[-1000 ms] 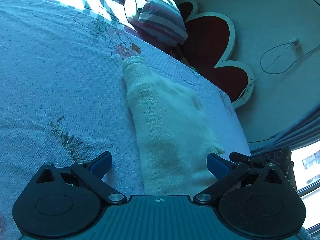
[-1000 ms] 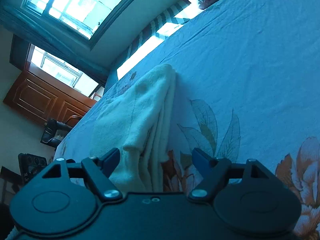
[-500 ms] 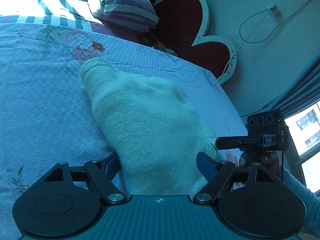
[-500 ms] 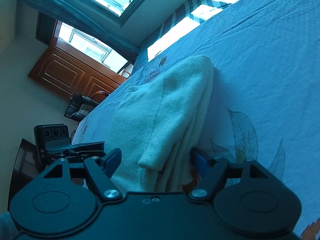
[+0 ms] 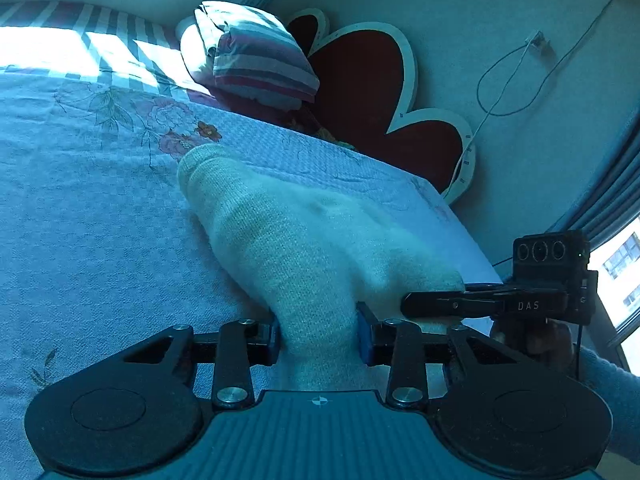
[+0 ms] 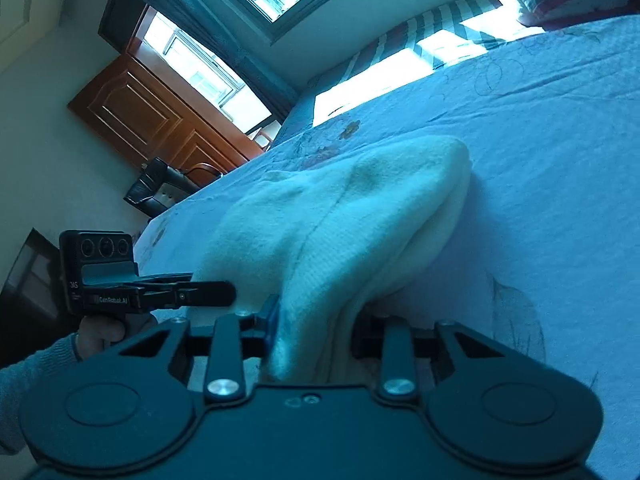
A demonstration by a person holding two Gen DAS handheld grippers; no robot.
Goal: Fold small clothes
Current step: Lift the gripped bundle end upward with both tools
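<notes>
As both sets of tongs finish closing on the near end of a cream knit garment [image 5: 304, 248] lying on the blue floral bedspread [image 5: 92, 208], left tongs [image 5: 318, 336] and right tongs [image 6: 316, 330] pinch bunched fabric; the fold likely comes next, needing both ends lifted together toward the far end.

The left gripper [image 5: 318, 334] has just been closing and now pinches the near end of a cream knit garment [image 5: 296, 248] on the bed [image 5: 80, 216]. The right gripper [image 5: 432, 306] holds the garment's other corner beside it.
</notes>
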